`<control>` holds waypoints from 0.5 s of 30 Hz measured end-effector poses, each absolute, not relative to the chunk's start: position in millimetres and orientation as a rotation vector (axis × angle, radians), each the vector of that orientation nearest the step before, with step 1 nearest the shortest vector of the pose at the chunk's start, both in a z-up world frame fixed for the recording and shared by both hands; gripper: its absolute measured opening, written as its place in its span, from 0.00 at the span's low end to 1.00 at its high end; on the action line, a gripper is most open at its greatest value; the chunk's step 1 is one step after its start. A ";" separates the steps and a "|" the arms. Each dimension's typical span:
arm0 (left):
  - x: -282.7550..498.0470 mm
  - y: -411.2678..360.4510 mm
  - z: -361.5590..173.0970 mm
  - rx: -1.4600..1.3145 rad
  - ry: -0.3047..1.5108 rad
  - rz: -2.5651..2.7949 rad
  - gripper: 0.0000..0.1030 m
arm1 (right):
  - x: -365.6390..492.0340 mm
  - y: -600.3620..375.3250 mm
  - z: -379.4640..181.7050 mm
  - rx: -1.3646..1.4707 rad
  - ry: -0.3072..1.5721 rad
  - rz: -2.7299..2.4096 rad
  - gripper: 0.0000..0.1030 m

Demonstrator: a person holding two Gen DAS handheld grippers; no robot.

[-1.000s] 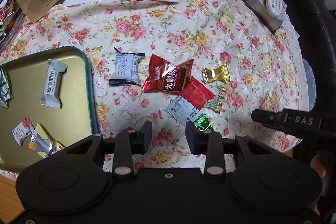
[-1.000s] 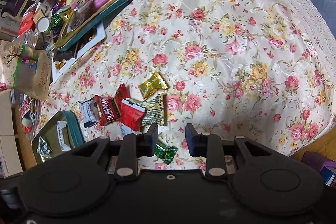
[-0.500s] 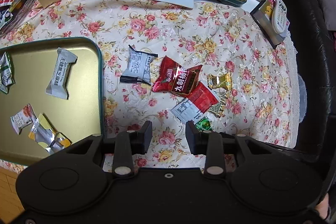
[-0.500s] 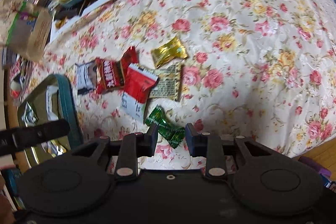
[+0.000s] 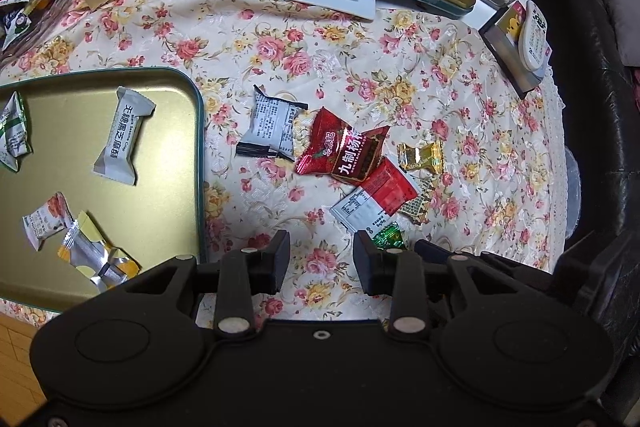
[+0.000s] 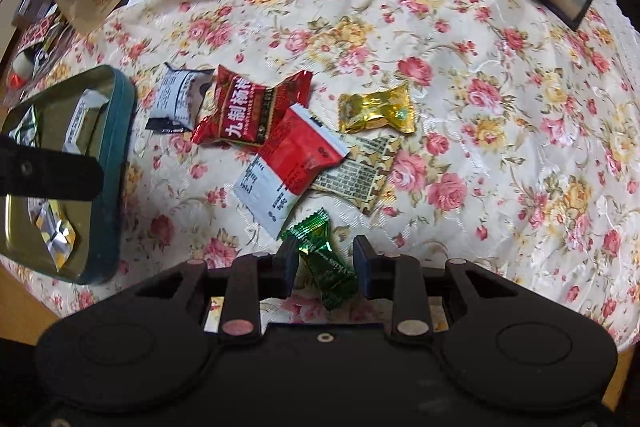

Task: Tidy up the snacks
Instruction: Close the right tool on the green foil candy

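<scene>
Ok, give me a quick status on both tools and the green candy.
Left tool open, empty, over the cloth. Right tool open, straddling the green candy, not clamped. Red-and-white packet lies close beside it; tray off to the side.

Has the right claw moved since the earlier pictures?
Yes. The right claw came down toward the floral tablecloth; the small green foil-wrapped candy now lies between its open fingers.

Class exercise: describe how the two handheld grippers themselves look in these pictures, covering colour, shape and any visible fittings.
Both the left gripper and the right gripper are matte black, each with a broad body bearing two round raised discs, two blocky fingers on linkage arms, and silver rivets. No sleeves show.
</scene>
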State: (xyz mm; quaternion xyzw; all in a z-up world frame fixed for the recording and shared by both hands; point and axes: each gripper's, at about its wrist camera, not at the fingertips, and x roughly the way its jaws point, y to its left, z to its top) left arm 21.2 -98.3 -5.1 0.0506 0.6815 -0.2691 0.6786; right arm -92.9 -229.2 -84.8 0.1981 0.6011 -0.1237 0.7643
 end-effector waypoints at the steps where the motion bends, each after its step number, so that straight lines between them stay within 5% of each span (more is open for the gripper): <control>1: 21.1 -98.5 -5.4 0.116 1.531 -0.604 0.43 | -92.5 -227.4 -85.7 0.419 1.308 -0.264 0.31; 15: 17.9 -98.5 -3.2 0.119 1.530 -0.620 0.43 | -89.4 -202.4 -103.6 0.234 1.319 -0.228 0.33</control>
